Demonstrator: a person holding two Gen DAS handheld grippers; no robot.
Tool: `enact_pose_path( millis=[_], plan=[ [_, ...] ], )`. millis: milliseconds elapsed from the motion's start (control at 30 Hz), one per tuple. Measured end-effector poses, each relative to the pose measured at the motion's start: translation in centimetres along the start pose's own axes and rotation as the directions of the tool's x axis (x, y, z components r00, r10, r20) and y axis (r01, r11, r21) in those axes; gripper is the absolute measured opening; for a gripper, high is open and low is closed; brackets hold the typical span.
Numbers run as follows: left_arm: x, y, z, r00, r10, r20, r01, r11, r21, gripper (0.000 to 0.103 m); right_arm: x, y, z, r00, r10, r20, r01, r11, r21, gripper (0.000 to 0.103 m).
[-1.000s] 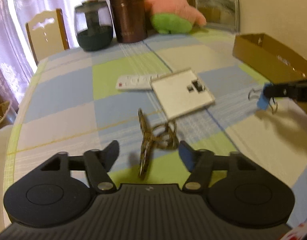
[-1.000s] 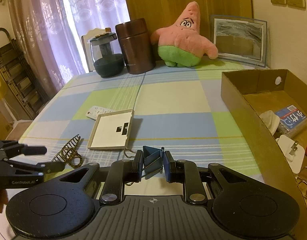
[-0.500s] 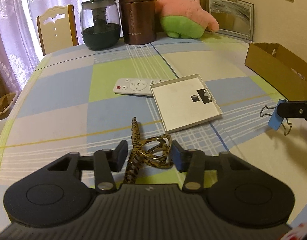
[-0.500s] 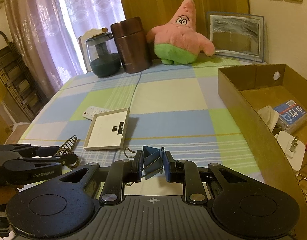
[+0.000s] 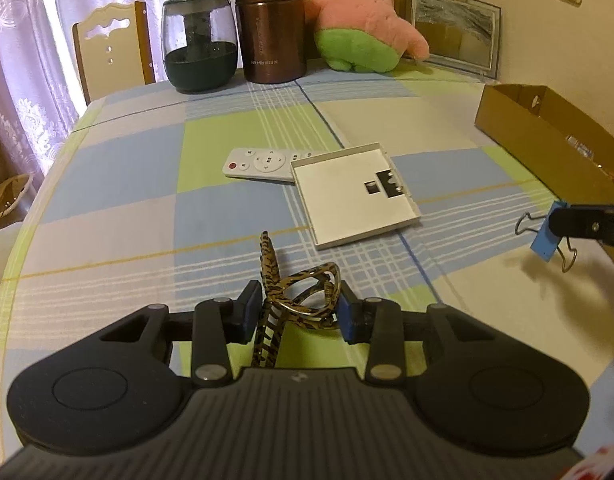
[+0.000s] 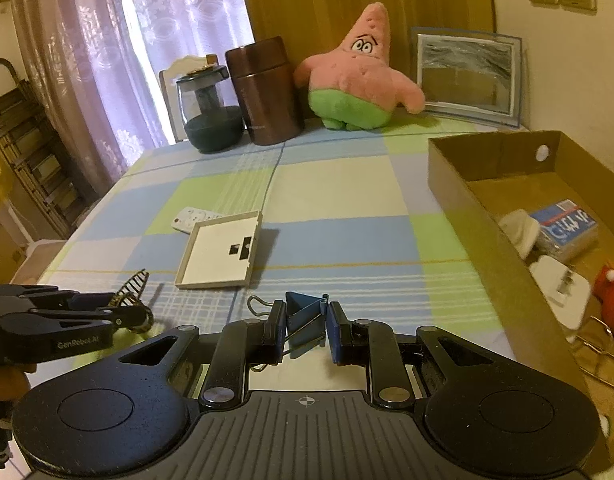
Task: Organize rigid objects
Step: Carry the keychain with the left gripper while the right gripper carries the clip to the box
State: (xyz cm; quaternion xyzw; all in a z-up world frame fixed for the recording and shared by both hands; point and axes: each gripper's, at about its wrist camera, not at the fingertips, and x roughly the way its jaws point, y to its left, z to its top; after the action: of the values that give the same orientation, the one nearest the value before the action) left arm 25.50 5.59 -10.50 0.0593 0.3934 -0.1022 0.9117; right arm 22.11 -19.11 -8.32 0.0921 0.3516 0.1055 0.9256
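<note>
Tortoiseshell hair claw (image 5: 297, 296), its lower teeth hidden behind the left gripper (image 5: 299, 312), whose jaws have just been closing and now pinch it just above the checked tablecloth (image 5: 147, 184). Right gripper (image 6: 306, 330) is clamped on the blue binder clip (image 6: 303, 316), beside the cardboard box (image 6: 487, 232).

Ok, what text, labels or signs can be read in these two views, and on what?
"GenRobot.AI": on the side of the left tongs, whose jaws have just been closing, with the hair claw between them.
On the brown flask: a printed line, too blurred to read.
On the blue packet in the cardboard box: white print, unreadable.
On the remote: button marks, too small.
</note>
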Motion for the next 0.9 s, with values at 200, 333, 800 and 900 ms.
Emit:
enact_pose_path(
  millis=[200,333,800,900],
  plan=[
    [-2.9,-1.8,-0.2,1.000,-0.012,0.005,0.012,1.000,-0.025,0.034,-3.1,-0.3,-0.3,1.000,-0.024,0.008,0.024,0.999,0.022,0.018],
    [-5.3,-3.4,-0.5,1.000,-0.026,0.010,0.027,0.998,-0.057,0.034,-5.6,-0.3,-0.3,0.999,-0.043,0.020,0.042,0.998,0.039,0.018],
    [-11.3,-10.8,-1.4,0.995,-0.097,0.025,0.098,0.995,-0.033,0.034,-13.9,-2.8,-1.3,0.988,-0.154,0.031,0.151,0.986,0.077,0.018],
    [-12.1,-12.4,-0.9,0.993,-0.115,0.040,0.115,0.993,-0.006,0.034,-15.4,-3.5,-1.4,0.984,-0.174,0.040,0.170,0.982,0.083,0.018]
  ],
)
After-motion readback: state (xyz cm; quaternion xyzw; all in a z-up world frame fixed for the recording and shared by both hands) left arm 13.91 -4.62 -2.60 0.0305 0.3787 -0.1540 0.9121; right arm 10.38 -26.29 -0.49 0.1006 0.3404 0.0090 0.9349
